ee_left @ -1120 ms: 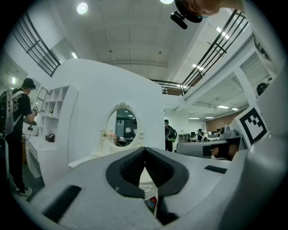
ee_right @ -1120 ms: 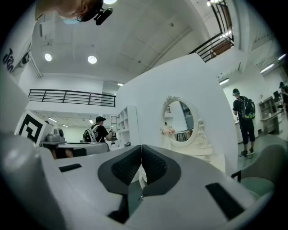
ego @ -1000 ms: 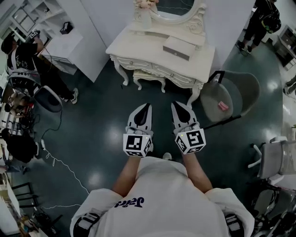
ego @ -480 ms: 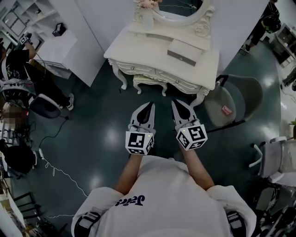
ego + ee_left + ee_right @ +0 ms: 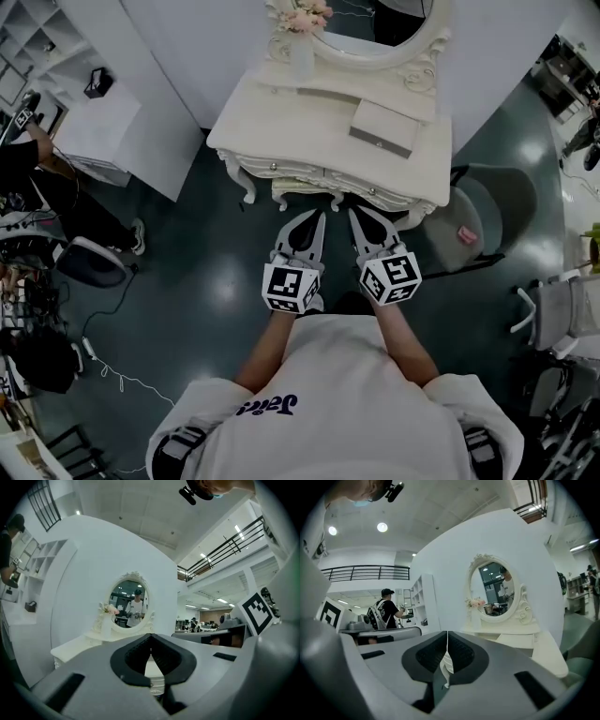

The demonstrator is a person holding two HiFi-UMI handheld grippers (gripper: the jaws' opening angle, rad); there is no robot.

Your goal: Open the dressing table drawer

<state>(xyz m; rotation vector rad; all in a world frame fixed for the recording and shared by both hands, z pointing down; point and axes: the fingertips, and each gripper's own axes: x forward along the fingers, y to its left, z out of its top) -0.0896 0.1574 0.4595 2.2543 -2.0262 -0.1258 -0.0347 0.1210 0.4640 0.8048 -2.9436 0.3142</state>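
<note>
A cream dressing table [image 5: 281,112] with an oval mirror [image 5: 370,33] stands at the top of the head view. Its drawer front [image 5: 305,172] with small knobs faces me, closed. My left gripper [image 5: 320,217] and right gripper [image 5: 355,213] are held side by side, level, their tips just short of the table's front edge and touching nothing. Both are shut and empty. In the left gripper view the table [image 5: 70,651] lies ahead beyond the closed left gripper [image 5: 151,637]. The right gripper view shows the mirror [image 5: 499,592] past the closed right gripper [image 5: 447,633].
A small stool [image 5: 302,193] sits under the table. On the tabletop are a flat box [image 5: 384,127] and a vase of flowers [image 5: 302,47]. A grey chair [image 5: 492,202] stands right of the table, a white partition [image 5: 131,112] left. A person [image 5: 37,178] is far left.
I have walked toward the dressing table: it now sits nearer, and both grippers have come forward together to its front edge. Both stay shut.
</note>
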